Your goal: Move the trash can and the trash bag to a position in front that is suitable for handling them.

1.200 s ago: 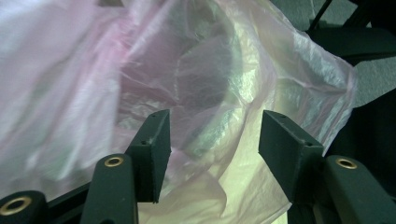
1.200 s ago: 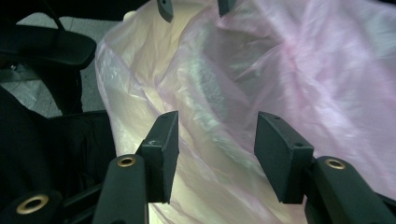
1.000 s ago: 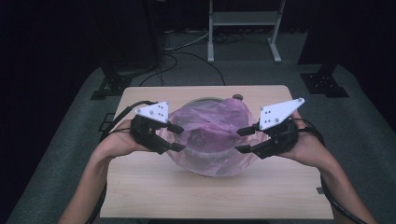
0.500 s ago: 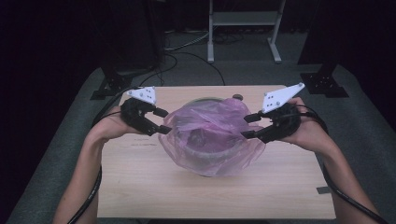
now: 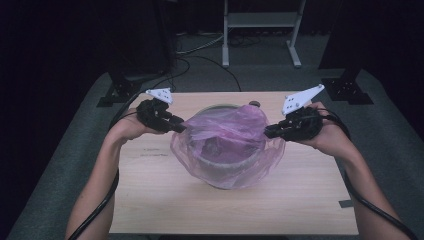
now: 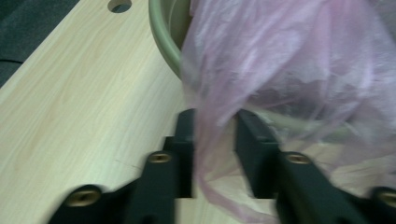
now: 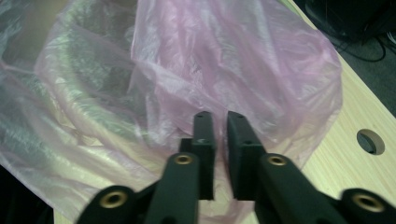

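Two tools work the same pink plastic bag [image 5: 227, 135] from opposite sides. The left tool [image 5: 176, 126] has its jaws set a little apart with a fold of the film running between them, as the left gripper view shows, so it looks pinched on the bag's edge, though blur keeps the actual contact from being certain. The right tool [image 5: 270, 133] has its jaws nearly pressed together against the film; whether any plastic is caught between them I cannot tell from the right gripper view. Judging from how things lie, the work of fitting the bag over the basin [image 5: 220, 175] is partly done: the film already drapes over the basin's near wall and sides, while the greenish rim [image 6: 163, 42] at the far left stays bare, so the mouth is not yet pulled down all round. The bag is thin, translucent and crumpled, puffed up above the basin, which stands mid-way across the wooden tabletop [image 5: 165, 200].
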